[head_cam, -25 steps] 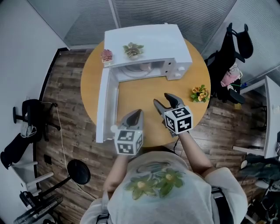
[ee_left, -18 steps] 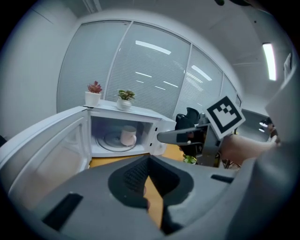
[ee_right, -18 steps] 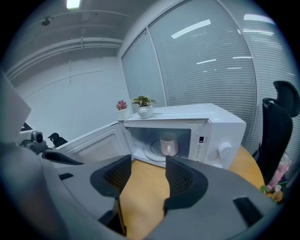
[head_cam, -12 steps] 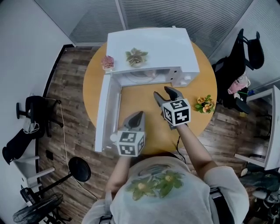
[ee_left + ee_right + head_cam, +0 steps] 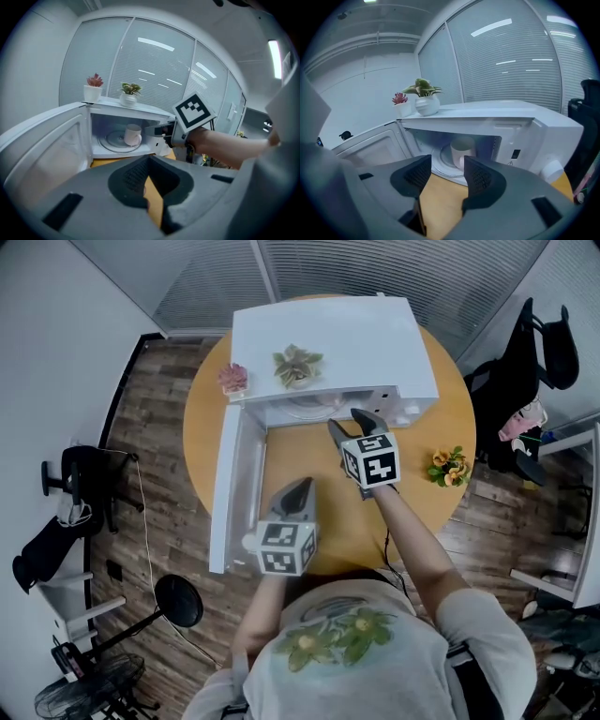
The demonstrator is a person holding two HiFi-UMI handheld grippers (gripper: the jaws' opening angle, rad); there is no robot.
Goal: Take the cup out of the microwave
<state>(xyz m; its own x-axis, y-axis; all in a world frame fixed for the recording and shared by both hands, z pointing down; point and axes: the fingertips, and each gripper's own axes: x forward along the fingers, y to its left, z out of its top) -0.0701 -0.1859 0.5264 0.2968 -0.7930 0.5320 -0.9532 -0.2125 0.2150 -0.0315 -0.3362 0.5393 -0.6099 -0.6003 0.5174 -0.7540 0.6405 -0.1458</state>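
A round wooden counter [image 5: 309, 474] carried a white microwave [image 5: 347, 334] whose door [image 5: 234, 484] stood swung wide to the person's left. The right gripper [image 5: 346, 420] was held out in front of the oven's mouth, its jaws parted by a moderate gap and holding nothing. The left gripper [image 5: 302, 488] hung back nearer the person's body, beside the open door, with its jaws drawn together at the tips and nothing between them.

The cup [image 5: 461, 150], pale and plain, stood upright on the glass turntable [image 5: 445, 164] inside the microwave. In the right gripper view it lined up just beyond the gap of the open jaws, not yet touched. Two small potted plants [image 5: 297, 362] sat on top of the oven, and a bunch of yellow flowers [image 5: 448, 465] lay on the counter to its right.

The step in hand looked like the reach toward the cup. The next move would likely call for pushing the right jaws into the cavity, straddling the cup's wall, closing firmly, then drawing it out level and clear of the door frame.
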